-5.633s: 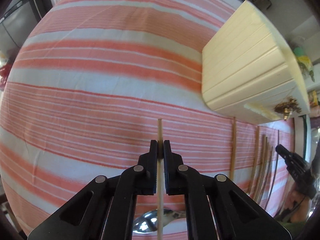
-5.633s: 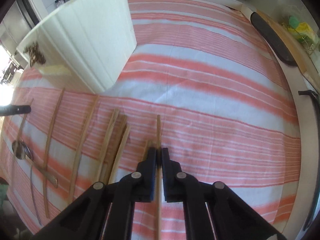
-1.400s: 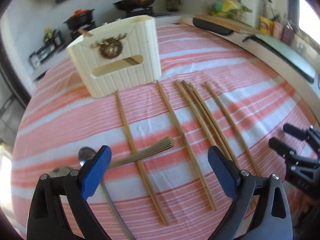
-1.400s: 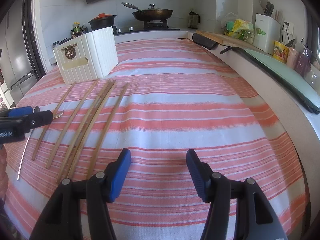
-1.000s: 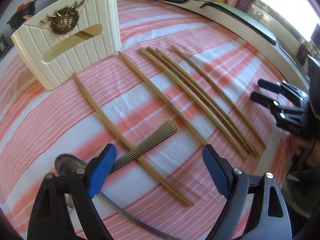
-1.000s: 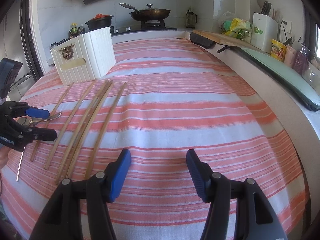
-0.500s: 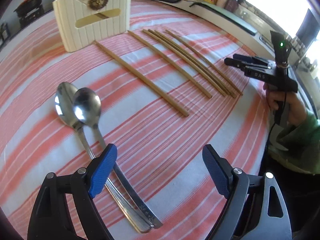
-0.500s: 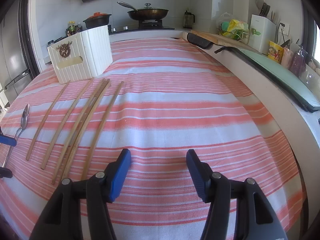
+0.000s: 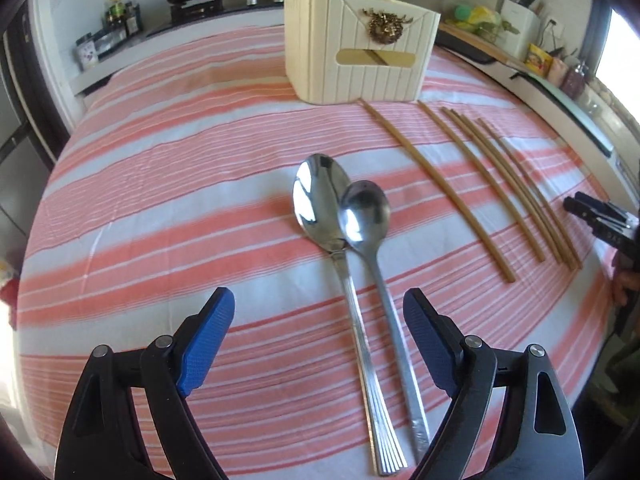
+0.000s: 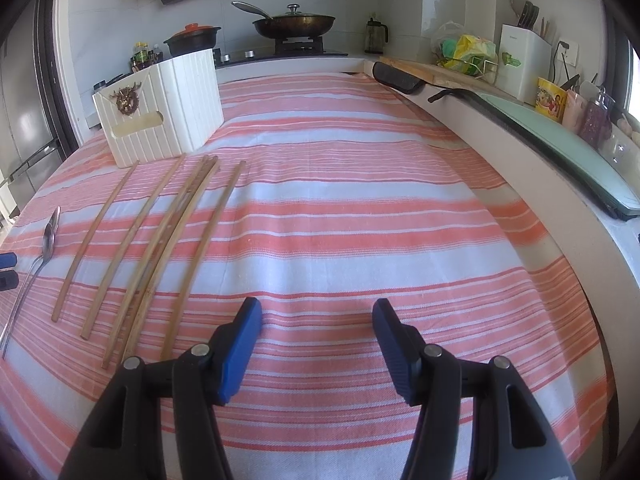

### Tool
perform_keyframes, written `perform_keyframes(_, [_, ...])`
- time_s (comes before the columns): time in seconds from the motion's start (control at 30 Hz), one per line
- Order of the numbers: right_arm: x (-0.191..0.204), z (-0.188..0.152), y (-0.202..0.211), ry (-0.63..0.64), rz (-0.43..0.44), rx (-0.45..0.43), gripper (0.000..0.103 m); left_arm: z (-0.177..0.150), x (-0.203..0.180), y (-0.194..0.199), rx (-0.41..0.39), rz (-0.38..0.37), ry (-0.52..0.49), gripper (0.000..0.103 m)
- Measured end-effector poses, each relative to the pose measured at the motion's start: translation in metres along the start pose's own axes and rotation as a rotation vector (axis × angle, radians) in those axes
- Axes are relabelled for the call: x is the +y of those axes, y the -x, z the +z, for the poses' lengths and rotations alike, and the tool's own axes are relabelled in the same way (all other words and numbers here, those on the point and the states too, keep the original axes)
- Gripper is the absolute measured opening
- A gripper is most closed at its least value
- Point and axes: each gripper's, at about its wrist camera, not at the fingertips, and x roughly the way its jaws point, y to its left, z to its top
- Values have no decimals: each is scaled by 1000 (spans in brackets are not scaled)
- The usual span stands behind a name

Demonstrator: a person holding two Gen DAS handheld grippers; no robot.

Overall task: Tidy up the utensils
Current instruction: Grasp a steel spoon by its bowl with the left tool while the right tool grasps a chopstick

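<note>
So the left gripper (image 9: 318, 334) has swung off the chopsticks (image 9: 478, 184) and now hangs wide open and empty with both spoons (image 9: 352, 240) lying just ahead between its fingers, so they're probably next for the box (image 9: 360, 60), while the right gripper (image 10: 316, 344) idles half open, empty.

Tablecloth (image 9: 160, 184) orange-white striped; holder (image 9: 360, 68) cream; spoons (image 9: 344, 216) silver; chopsticks (image 9: 436, 184) tan.

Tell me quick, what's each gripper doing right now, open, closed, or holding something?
Left gripper: open, holding nothing, above the two spoons on the striped cloth.
Right gripper: open, holding nothing, over bare cloth beside the chopsticks.
</note>
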Motion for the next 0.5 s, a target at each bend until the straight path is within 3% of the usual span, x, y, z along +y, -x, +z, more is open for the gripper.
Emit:
perform_keyframes(0.13, [-1,1,1,-5,14,10,59,-5,11,-2,-1,44,29,87])
perform_keyframes(0.33, [20,20,11,23,156,49,57,-8,7,-10,13,72,13,86])
perform_keyframes(0.43, [38,29,5,61,204,88,37,-6,2,-11,-3,86,-7,88])
perform_keyframes(0.5, [49,33,-3,92,209,122,32,-3,4,-13,-2,91,7,88])
